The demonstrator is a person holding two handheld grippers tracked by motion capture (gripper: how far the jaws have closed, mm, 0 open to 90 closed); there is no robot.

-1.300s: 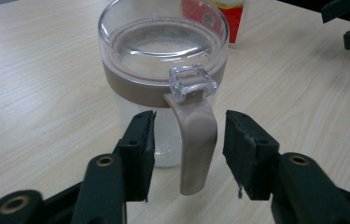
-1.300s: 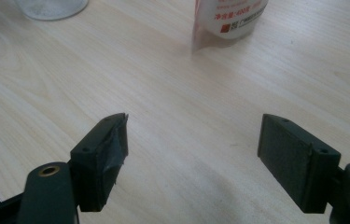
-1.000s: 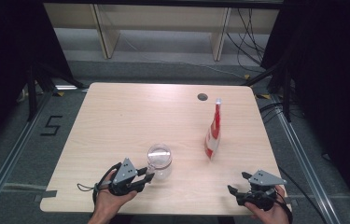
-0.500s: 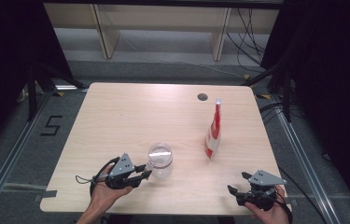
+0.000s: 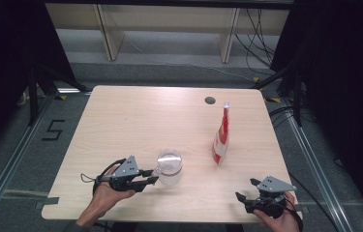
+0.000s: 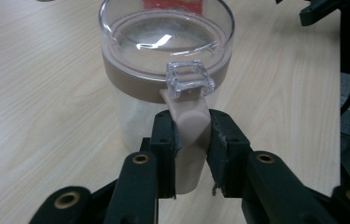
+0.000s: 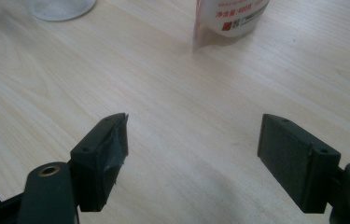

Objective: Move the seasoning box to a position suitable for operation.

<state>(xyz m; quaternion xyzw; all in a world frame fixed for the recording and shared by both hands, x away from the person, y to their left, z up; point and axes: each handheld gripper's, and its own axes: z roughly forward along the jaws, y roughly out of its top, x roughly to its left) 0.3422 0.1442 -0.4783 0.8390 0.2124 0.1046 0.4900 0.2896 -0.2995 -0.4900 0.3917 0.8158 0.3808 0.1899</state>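
Tabletop [image 5: 135,121]: pale wood-grain laminate, smooth, low sheen. Jar [image 6: 163,84]: clear glossy plastic lid w/ glare spots, frosted translucent body, matt beige band and tab that looks rubbery. Left tool [image 6: 192,140]: matt black plastic jaws, brass-look rivets, pad edges frayed. Right tool [image 7: 193,158]: same matt black, one pad rough/torn. Pouch [image 5: 221,137]: glossy red-and-white printed film.
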